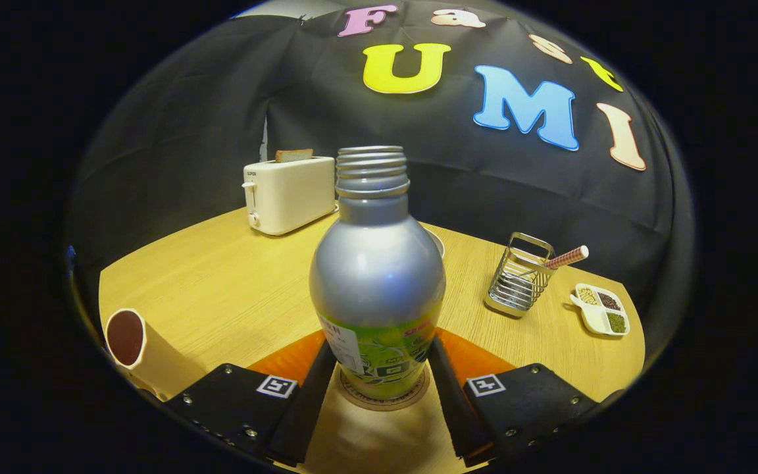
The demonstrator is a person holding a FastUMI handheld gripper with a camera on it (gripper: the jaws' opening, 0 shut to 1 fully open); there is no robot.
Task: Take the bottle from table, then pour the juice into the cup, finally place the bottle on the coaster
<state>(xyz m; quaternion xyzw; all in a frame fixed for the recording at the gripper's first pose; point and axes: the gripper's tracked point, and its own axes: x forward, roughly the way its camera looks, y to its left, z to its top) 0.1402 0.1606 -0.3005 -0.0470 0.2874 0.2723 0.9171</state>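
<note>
Gripper (382,388) fingers flank the lower body of the silver bottle (377,289), apparently pressing its label from both sides; whether they truly clamp it I cannot tell; the bottle stands upright, uncapped, on a round coaster (384,399) over an orange mat (287,361). Left of the fingers stands a cup (130,342) holding dark liquid; beyond, a toaster (289,193); rightward a wire rack (519,276), then a divided dish (601,308) on the wooden table (221,276).
</note>
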